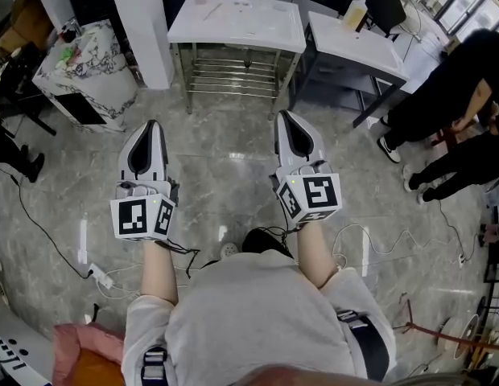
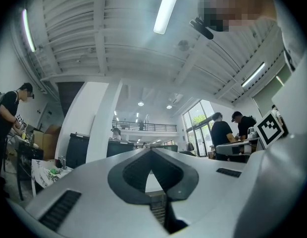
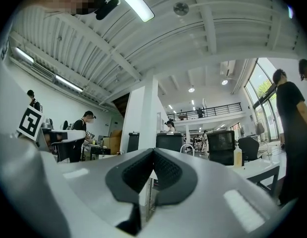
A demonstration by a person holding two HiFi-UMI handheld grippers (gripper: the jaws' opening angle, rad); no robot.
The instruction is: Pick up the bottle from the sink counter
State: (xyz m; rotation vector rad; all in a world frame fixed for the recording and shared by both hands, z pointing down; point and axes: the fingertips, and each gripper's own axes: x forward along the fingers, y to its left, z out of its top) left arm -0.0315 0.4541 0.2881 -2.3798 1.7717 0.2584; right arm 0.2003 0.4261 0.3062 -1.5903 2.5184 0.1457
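A small yellowish bottle stands at the far end of a white counter ahead and to the right. In the right gripper view the bottle is upright on that counter, right of a curved faucet. Both grippers hang over the marble floor, well short of the counter. My left gripper is shut with nothing in it, its jaws meeting at the tip. My right gripper is also shut and empty.
A second white table with a wire shelf beneath stands straight ahead. A white pillar and a table with a patterned cloth are at the left. People in black stand at the right. Cables and a power strip lie on the floor.
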